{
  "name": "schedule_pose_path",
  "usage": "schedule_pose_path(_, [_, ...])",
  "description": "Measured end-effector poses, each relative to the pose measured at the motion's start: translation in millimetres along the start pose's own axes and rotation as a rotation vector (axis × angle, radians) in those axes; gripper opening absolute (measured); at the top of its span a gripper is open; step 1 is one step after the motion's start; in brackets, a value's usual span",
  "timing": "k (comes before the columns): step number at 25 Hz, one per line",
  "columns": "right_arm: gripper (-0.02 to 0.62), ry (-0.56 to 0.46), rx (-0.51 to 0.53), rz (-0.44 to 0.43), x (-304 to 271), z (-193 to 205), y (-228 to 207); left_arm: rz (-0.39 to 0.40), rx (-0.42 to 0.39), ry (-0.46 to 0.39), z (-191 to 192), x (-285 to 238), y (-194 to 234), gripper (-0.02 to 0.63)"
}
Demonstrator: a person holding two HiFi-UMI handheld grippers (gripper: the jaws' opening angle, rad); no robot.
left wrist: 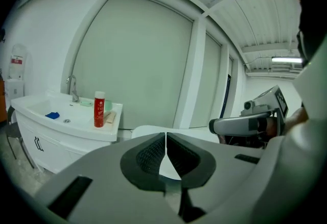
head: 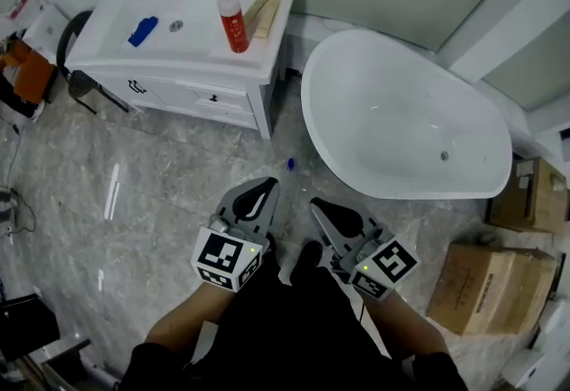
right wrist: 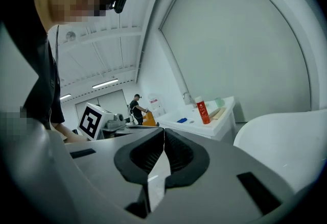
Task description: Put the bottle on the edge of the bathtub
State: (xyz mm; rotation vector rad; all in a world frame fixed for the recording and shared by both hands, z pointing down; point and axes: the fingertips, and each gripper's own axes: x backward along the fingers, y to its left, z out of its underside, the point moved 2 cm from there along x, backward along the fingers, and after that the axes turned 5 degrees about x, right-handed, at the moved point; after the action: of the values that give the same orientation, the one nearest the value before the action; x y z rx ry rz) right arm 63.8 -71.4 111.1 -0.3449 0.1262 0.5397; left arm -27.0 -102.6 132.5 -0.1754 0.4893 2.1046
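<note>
Jaws together, empty | bottle [head: 233, 22] on vanity [head: 107, 42] | bystander [right wrist: 135, 107]: right gripper view only

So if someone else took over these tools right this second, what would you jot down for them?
Left tongs: shut, empty.
Right tongs: shut, empty. Both are side by side in front of the person, away from the vanity.
Red plastic bottle with a white cap: upright on the white vanity countertop, right of the basin.
White oval bathtub: right of the vanity, no bottle on its rim.
Done: nothing yet.
Left: reach the vanity, grasp the bottle, stand it on the tub's edge.
</note>
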Motion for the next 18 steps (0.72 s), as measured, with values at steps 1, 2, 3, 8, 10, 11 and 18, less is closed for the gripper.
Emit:
schedule_pose_path(1, [0.028,-0.002,0.008,0.009,1.8,-4.6,3.8,0.002,-0.003,-0.001,-4.2,5.3,-1.1,0.021])
schedule_pose_path(2, [0.028,-0.003,0.018,0.018,3.5,-8.8,8.1,0.003,-0.005,-0.003,-8.4,11.1,-1.8,0.021])
schedule_pose_path(3, [0.028,-0.003,0.026,0.025,5.2,-12.5,13.0,0.005,-0.006,-0.006,-12.4,17.6,-2.3,0.021])
schedule_pose_path(8, [0.028,-0.019,0.028,0.076,12.3,-25.6,35.6,0.033,-0.016,-0.005,-25.7,52.7,-1.1,0.021])
schedule_pose_path(10, [0.028,-0.035,0.037,0.107,13.1,-29.5,42.2,0.045,-0.026,0.002,-26.6,66.2,2.3,0.021])
schedule_pose_path(11, [0.028,-0.045,0.04,0.122,14.1,-31.4,45.4,0.045,-0.025,0.004,-26.1,73.3,4.3,0.021])
schedule_pose_path(18, [0.028,-0.106,0.048,0.173,42.9,-39.5,71.1,0.062,-0.022,-0.029,-29.7,110.3,-5.4,0.021])
